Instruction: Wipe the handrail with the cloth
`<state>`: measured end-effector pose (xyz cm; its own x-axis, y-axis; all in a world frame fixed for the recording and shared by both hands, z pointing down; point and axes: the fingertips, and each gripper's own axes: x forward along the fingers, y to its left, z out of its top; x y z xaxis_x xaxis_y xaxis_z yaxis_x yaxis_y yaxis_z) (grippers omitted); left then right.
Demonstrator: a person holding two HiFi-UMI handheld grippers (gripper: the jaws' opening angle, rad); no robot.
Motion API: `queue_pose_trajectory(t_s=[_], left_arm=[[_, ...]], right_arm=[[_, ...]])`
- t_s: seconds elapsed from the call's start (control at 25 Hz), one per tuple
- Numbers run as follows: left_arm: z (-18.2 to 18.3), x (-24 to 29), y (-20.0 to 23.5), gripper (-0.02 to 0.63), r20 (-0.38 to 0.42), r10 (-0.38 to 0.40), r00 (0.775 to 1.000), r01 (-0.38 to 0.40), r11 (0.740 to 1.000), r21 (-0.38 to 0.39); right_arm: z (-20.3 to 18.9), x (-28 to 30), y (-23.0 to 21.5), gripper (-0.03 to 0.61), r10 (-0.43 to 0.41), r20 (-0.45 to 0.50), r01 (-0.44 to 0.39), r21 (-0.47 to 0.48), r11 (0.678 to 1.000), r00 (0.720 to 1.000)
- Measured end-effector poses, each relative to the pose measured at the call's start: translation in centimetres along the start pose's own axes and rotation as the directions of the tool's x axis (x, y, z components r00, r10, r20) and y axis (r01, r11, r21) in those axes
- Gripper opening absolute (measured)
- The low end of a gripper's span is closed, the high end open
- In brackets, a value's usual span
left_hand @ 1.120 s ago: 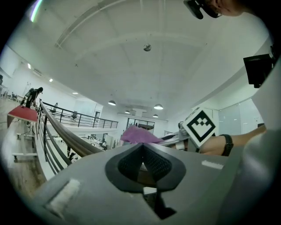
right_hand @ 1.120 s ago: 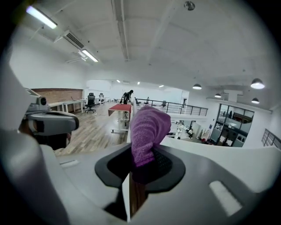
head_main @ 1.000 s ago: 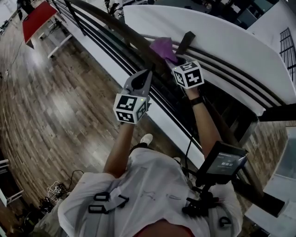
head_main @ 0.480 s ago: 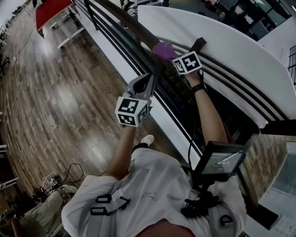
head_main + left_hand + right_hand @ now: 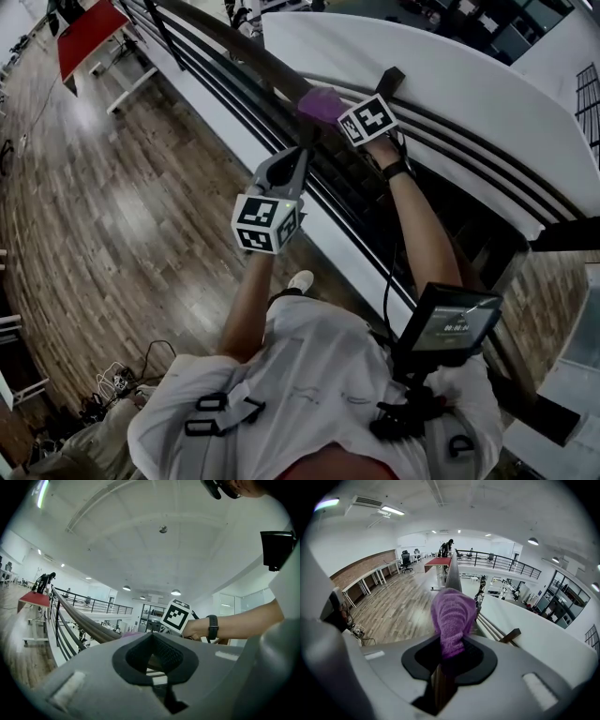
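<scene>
A dark wooden handrail (image 5: 251, 56) (image 5: 453, 573) (image 5: 84, 620) runs from upper left toward me. A purple cloth (image 5: 322, 105) (image 5: 452, 616) lies draped over the rail's top, and my right gripper (image 5: 339, 112) (image 5: 449, 656) is shut on it, pressing it onto the rail. My left gripper (image 5: 298, 155) (image 5: 152, 656) hangs just short of the rail, below and left of the right one, jaws together with nothing between them. In the left gripper view, the right gripper's marker cube (image 5: 177, 615) and a hand with a wrist band show beyond it.
Black horizontal bars (image 5: 234, 103) run under the rail. A white curved parapet (image 5: 441, 84) lies beyond it. A wooden floor (image 5: 131, 206) spreads to the left, with a red table (image 5: 84, 37) at the far end. A screen (image 5: 455, 323) hangs at my chest.
My right gripper has slid the cloth along the rail, away from me toward the upper left. The left gripper has stayed almost where it was.
</scene>
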<state>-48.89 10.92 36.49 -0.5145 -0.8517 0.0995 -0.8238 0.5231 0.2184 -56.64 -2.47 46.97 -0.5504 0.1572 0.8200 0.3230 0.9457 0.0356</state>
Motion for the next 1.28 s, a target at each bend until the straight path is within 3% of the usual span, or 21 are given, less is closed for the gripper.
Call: queue_pose_trajectory(t_s=[1.28], left_arm=[[-1.7,2.6,-10.5,0.000,-0.064,-0.107,0.992,0.110,0.993,0.047]], right_arm=[[-13.1,-9.7,0.8,0.075,-0.037,-0.026,0.037,0.011,0.999,0.999]])
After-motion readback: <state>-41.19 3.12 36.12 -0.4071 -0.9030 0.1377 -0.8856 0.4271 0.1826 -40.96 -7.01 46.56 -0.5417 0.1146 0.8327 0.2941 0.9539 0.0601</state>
